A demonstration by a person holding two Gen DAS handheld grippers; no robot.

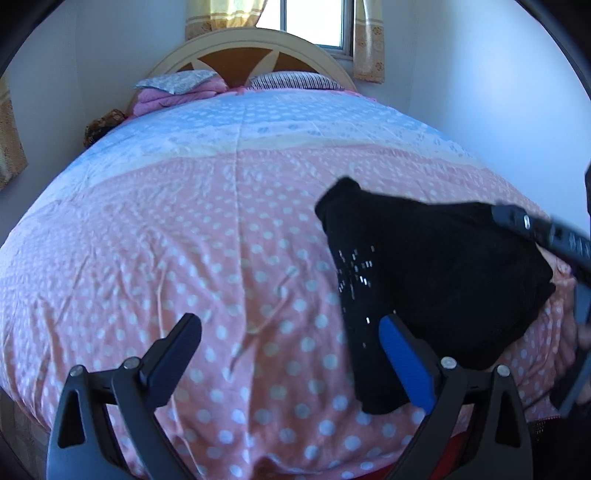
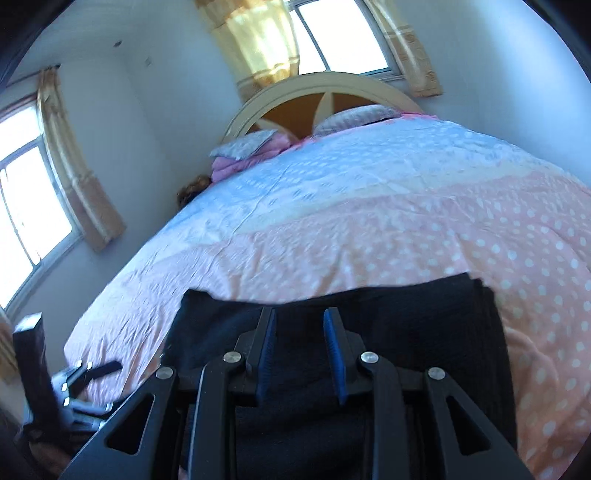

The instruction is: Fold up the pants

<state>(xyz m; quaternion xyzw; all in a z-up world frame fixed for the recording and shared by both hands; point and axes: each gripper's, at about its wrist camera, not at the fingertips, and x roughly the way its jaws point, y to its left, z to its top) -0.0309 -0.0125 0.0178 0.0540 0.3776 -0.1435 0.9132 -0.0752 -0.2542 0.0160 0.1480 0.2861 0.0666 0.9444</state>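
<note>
Pants (image 1: 436, 273): black matt cloth, soft, slightly fuzzy. Bedspread (image 1: 207, 236): thin smooth cotton-like cloth, creased, matt. Headboard (image 1: 243, 48): painted wood, satin. Gripper fingers (image 2: 334, 347): matt black plastic, blue ribbed rubbery pads, shiny metal pins.

Daylight from window (image 1: 314, 22) behind headboard, panes blown out; 2nd window (image 2: 29, 206) at left in right-wrist view also overexposed. Bluish cast on walls. Heavy fisheye bend, dark vignette at corners. Motion blur on bedspread (image 1: 184, 240); black pants (image 1: 424, 266) w/o detail.
</note>
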